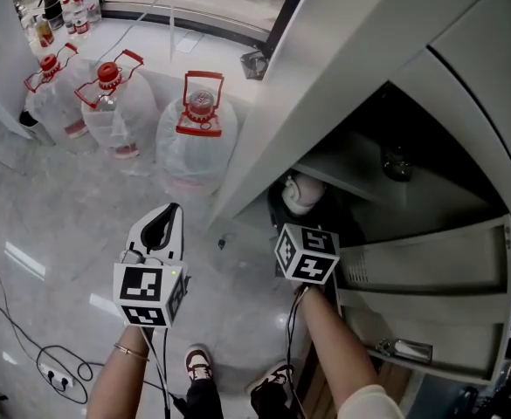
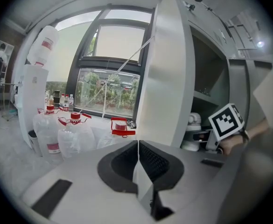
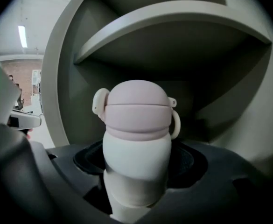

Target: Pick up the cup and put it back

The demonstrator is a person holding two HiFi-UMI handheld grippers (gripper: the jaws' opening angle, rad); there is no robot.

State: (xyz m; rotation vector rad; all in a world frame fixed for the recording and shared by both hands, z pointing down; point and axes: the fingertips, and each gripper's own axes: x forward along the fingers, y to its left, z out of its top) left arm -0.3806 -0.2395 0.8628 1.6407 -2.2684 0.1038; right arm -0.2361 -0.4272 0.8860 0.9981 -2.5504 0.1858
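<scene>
Right gripper view has the cup (image 3: 136, 139) closest of all, upright between the jaws of the right gripper (image 3: 136, 164). It has a rounded white body under a pale pink domed lid, with a small loop handle on its right side and a rounded tab on the lid's left. It stands inside a compartment of the grey cabinet (image 1: 351, 77), under a shelf (image 3: 173, 17). Whether its base rests on the compartment's bottom cannot be seen.

Counted from near to far, there are one cup and two grippers. Three large clear water jugs (image 1: 196, 138) with red caps and red handles stand on the pale floor (image 1: 54, 225) beside the cabinet. Beyond them is a cluster of small bottles (image 1: 79, 14), too small to count.

The right gripper's pads (image 3: 188, 161) stand wide apart and bear on the cup's body from both sides, holding it. The left gripper (image 2: 137, 155) hangs over the floor outside the cabinet, its fingers (image 2: 120, 164) pressed together with nothing between them.
</scene>
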